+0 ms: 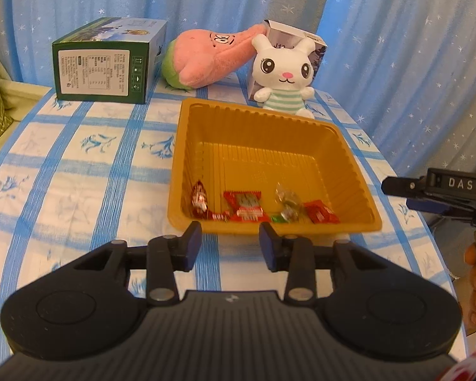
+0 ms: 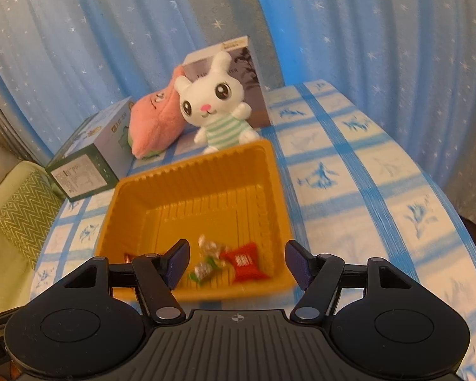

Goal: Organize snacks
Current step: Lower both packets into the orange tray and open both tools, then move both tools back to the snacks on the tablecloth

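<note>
Your left gripper (image 1: 230, 243) hangs with its jaws partly parted and nothing between them, just short of the near rim of the yellow tray (image 1: 187, 146); your right gripper (image 2: 236, 262) stands wider, released, above the tray's near right corner. The wrapped snacks (image 1: 244, 208) lie loose along the tray's near wall. Risk, as a judgement: the tray looks light, so a finger catching its rim could tip or slide it and spill the sweets. A reach to the far side could topple the white rabbit toy (image 1: 284, 76) just beyond it. The right-wrist view is blurred; wrapper print is unreadable, and any snacks off the tray lie out of view.
</note>
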A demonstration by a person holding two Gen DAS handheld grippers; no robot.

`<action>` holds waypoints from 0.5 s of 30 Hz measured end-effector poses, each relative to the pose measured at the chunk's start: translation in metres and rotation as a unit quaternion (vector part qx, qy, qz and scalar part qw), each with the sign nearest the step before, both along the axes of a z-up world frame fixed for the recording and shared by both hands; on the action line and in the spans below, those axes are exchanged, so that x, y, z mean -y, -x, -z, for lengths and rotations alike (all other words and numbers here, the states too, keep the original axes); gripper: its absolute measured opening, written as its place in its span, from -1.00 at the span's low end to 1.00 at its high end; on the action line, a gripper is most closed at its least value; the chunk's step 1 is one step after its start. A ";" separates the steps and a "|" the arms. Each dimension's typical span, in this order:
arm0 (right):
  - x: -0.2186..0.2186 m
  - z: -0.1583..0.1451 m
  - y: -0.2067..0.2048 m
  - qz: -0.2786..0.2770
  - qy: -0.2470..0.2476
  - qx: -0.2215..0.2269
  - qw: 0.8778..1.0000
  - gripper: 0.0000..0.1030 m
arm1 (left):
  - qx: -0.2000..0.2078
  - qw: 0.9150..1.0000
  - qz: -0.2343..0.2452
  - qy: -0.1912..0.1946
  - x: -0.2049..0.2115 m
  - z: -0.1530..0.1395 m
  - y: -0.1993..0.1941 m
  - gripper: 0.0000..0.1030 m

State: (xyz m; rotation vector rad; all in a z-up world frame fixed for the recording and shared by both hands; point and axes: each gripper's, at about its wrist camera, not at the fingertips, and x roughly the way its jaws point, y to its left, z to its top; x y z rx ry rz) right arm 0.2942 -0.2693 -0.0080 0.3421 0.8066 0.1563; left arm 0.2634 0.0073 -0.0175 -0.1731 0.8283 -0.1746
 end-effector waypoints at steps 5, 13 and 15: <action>0.003 0.000 0.042 0.008 0.002 -0.007 1.000 0.29 | -0.002 1.000 -0.004 0.006 0.002 -0.005 0.034 -0.10; 0.007 -0.001 0.120 0.034 -0.019 -0.016 0.999 0.29 | 0.010 1.000 -0.005 0.003 0.002 -0.020 0.089 0.21; 0.006 -0.002 0.138 0.035 -0.017 -0.014 0.999 0.29 | 0.011 1.000 -0.009 0.004 0.000 -0.023 0.102 0.25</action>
